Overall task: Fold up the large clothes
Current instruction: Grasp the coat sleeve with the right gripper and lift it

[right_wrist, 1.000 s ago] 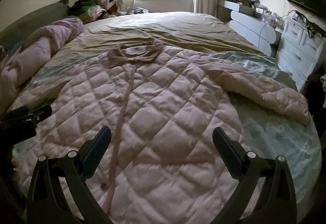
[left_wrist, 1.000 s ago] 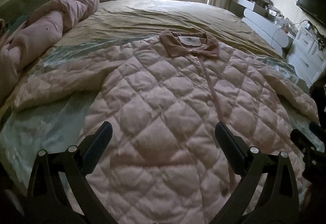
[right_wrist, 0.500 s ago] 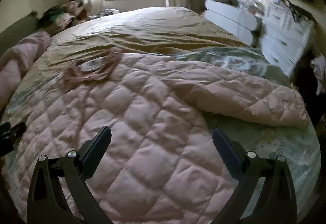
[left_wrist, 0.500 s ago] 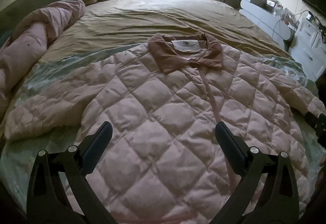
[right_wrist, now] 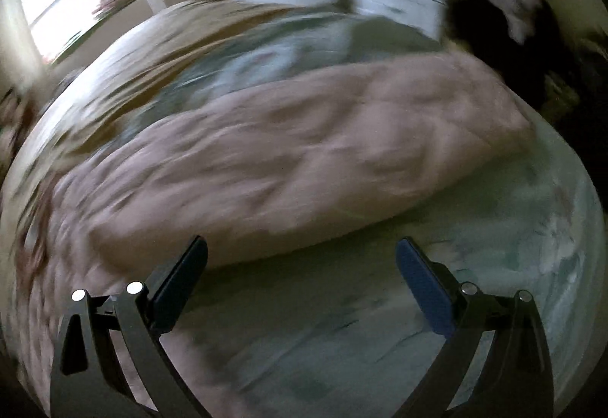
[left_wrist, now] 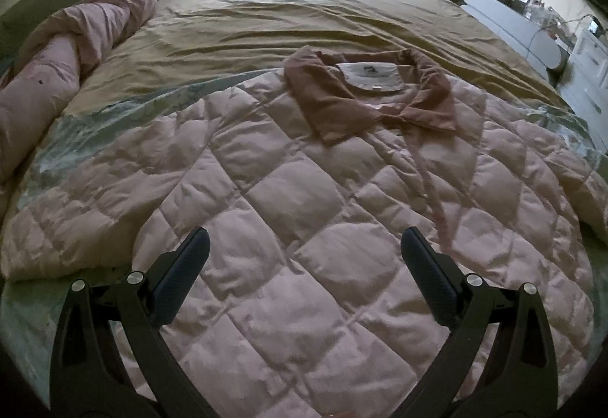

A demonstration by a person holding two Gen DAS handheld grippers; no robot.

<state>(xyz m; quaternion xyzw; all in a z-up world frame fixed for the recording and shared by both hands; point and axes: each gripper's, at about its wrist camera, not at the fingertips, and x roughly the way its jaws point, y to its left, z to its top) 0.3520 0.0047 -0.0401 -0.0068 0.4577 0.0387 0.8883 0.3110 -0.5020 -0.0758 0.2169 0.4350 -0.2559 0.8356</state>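
A pink quilted jacket point(left_wrist: 288, 212) lies face up and spread flat on the bed point(left_wrist: 304, 15), collar point(left_wrist: 364, 95) towards the window, both sleeves out to the sides. The left tongs point(left_wrist: 304, 258) hang released over the lower chest, gripping nothing. The right tongs point(right_wrist: 300, 262) are also released and empty; their view is heavily blurred, but it shows the right sleeve point(right_wrist: 304, 159) lying across the pale green sheet point(right_wrist: 456, 266) just ahead of the fingers.

The step in hand looks like taking the right sleeve to fold it inward across the body. To do it well, the right tongs should bite the sleeve near the cuff, catching both layers of the padded cloth, since puffy quilting slips out of a shallow pinch. The sheet underneath must stay out of the grip. The left tongs could press the chest near the shoulder seam so the body does not drag as the sleeve is carried over.
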